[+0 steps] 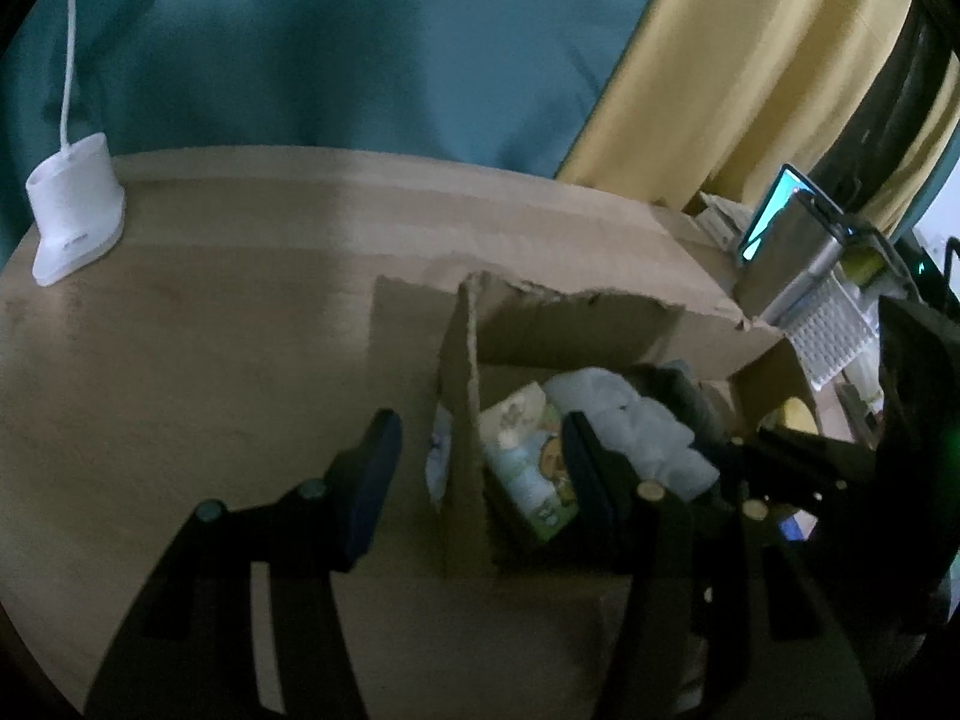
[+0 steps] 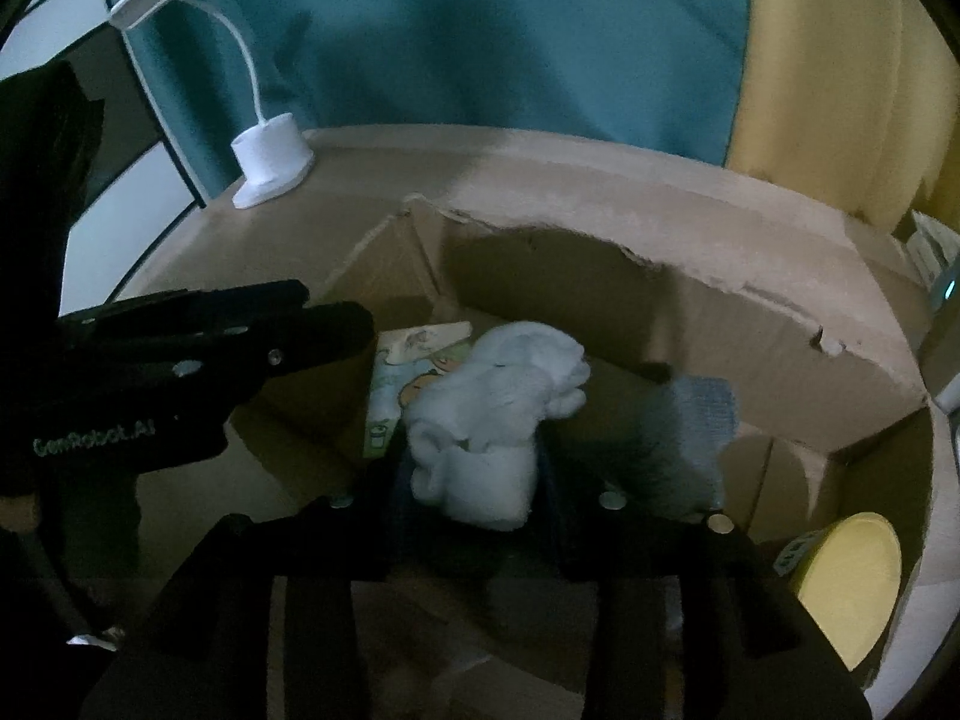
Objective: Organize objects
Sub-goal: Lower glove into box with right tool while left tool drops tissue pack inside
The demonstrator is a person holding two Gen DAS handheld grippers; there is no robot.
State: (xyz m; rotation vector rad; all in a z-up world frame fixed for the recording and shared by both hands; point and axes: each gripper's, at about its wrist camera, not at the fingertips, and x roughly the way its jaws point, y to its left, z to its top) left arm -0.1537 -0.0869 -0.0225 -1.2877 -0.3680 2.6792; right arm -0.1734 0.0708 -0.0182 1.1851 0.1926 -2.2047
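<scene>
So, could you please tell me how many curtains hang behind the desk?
2: a teal curtain across the left and middle, and a yellow curtain at the right. More may hang out of view.

One cardboard box, one lamp, two socks.

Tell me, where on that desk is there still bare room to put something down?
The widest bare patch of the wooden desk lies between the white lamp base and the cardboard box. Inside the box it is crowded: white cloth bundle, cartoon packet, yellow lid. The far right corner holds a phone and clutter.
</scene>
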